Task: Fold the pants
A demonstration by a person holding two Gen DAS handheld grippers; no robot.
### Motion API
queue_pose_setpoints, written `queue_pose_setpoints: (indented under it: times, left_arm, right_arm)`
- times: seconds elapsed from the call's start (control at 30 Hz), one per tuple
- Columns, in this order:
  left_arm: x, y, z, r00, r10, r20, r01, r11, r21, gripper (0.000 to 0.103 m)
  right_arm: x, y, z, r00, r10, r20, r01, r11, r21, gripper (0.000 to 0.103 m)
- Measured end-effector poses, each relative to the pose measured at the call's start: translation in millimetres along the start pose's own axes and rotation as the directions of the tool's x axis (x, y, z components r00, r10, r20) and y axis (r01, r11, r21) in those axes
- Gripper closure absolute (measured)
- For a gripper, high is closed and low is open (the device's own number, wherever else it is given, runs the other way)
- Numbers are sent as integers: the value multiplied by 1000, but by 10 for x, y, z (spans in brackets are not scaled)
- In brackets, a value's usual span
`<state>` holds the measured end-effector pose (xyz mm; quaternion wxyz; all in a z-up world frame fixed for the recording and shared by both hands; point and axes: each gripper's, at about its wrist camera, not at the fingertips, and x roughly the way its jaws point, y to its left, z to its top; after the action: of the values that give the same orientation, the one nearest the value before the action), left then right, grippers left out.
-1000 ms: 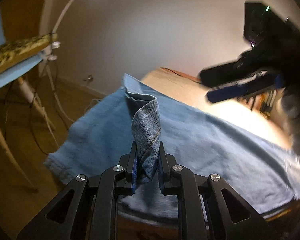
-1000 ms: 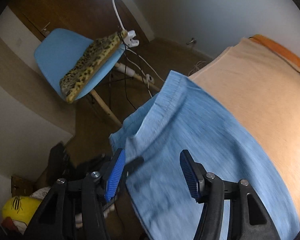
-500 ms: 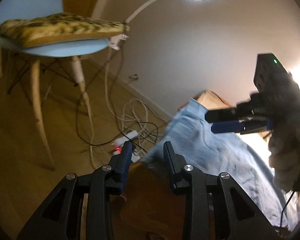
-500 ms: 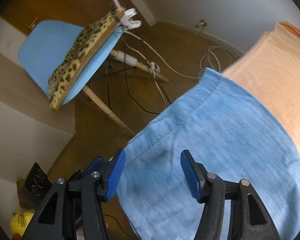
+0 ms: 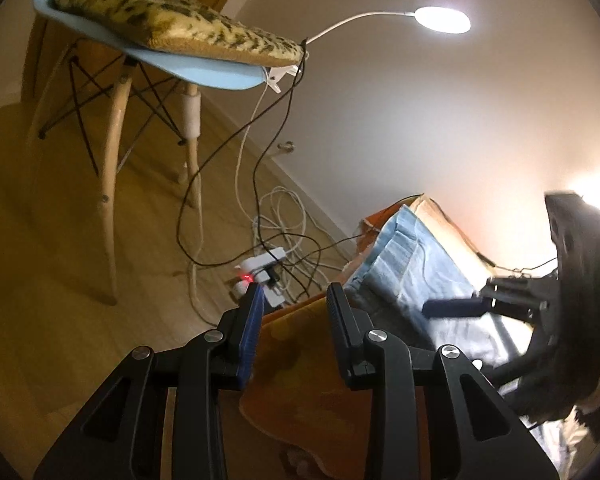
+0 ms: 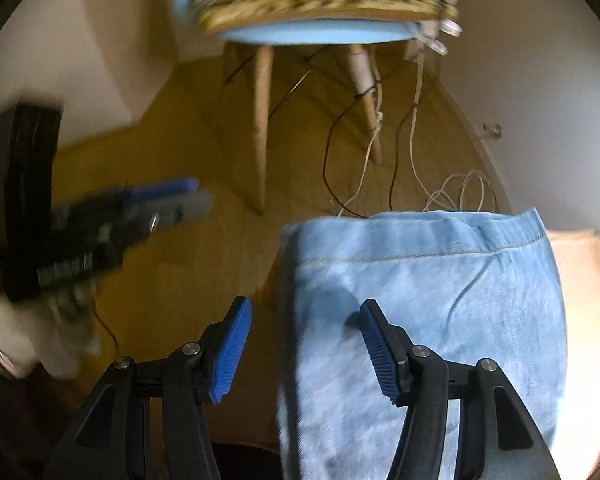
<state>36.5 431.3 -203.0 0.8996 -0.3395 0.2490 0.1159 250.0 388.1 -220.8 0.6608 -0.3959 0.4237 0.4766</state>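
The light blue denim pants [image 6: 428, 304] lie folded on a peach-covered surface [image 6: 584, 280]; their stitched end faces the floor. My right gripper [image 6: 304, 344] is open and empty, low over the pants' left edge. My left gripper [image 5: 294, 316] is open and empty, off the pants to their left, above an orange cloth edge [image 5: 300, 372]. The pants also show in the left wrist view [image 5: 416, 272]. The right gripper appears blurred in the left wrist view [image 5: 456, 308], the left gripper blurred in the right wrist view [image 6: 160, 204].
A blue chair [image 5: 172, 68] with a leopard-print cushion [image 5: 180, 28] stands on the wooden floor. A clip lamp [image 5: 440, 20] shines above. Cables and a power strip [image 5: 260, 272] lie on the floor by the wall.
My left gripper let go of the denim fold and swung off to the left, opening. My right gripper stayed open and moved along the pants towards their end.
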Motion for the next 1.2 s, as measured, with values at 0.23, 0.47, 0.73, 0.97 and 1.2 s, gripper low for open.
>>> queue_pose_setpoints:
  times: [0.23,0.47,0.73,0.97,1.2]
  left_arm:
    - [143,49,-30,991,-119,-56,113,989,-101,72]
    - [272,-44,-65,964,-248,-99,227,956,-186,72]
    - [365,-204,5,933,-351,-77,320,910,-264,56]
    - [515,-353,102,940,-322,-115,284,921,-266,55]
    - [641,-513,139,964,-213,-156,184,966,-184,58]
  right_arm:
    - [171,224,-151,976,-216,-34,209,967,-144,66]
    - [-24,-243,-136,999,-21,44,16,993,117,90]
    - [-140,-492,-369,988,100,120,-129,955,267,93]
    - [-82,-500,-441,978,145,148,-184,936,300,93]
    - [-125,-578,-546,966,189,177,-241,907,345,87]
